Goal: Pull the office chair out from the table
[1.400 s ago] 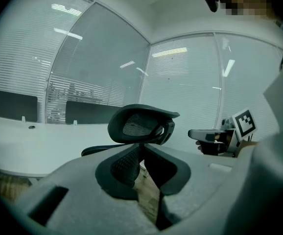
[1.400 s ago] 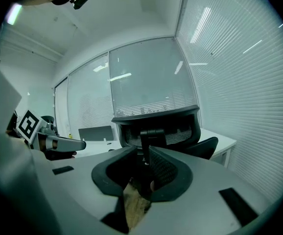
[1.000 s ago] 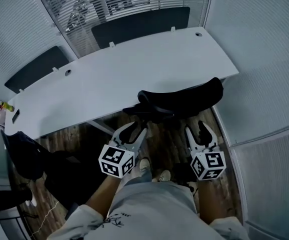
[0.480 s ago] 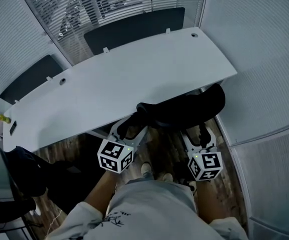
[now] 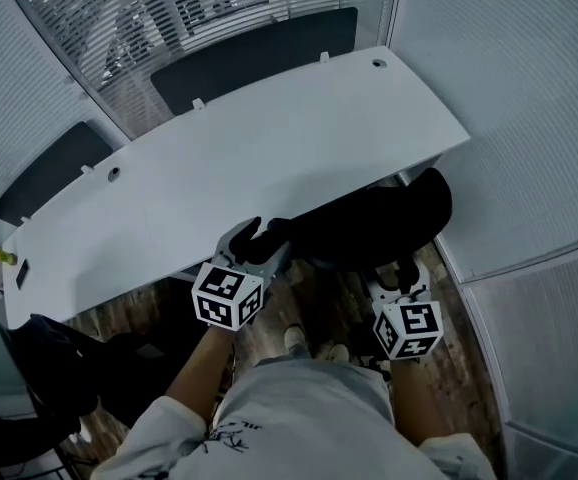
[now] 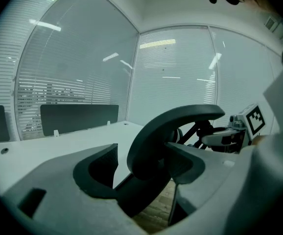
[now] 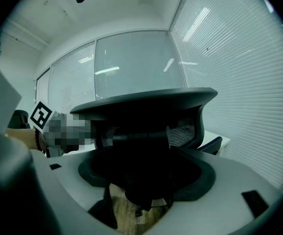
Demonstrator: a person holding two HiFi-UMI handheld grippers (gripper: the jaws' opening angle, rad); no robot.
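White bench (image 5: 269, 158): long, curved, filling the glass-walled corner. Black office chair (image 5: 379, 223): tucked at the bench's near edge, right end, backrest top facing outward; not yet drawn out. Left gripper (image 5: 254, 233): at the backrest's left end, jaws opening, curved rim between them, unpressed. Right gripper (image 5: 399, 271): behind the backrest's right half, jaws spread wide, dark back frame between them, no pinch. Paired placement likely for an even, straight pull; wide spread to admit the thick rim.
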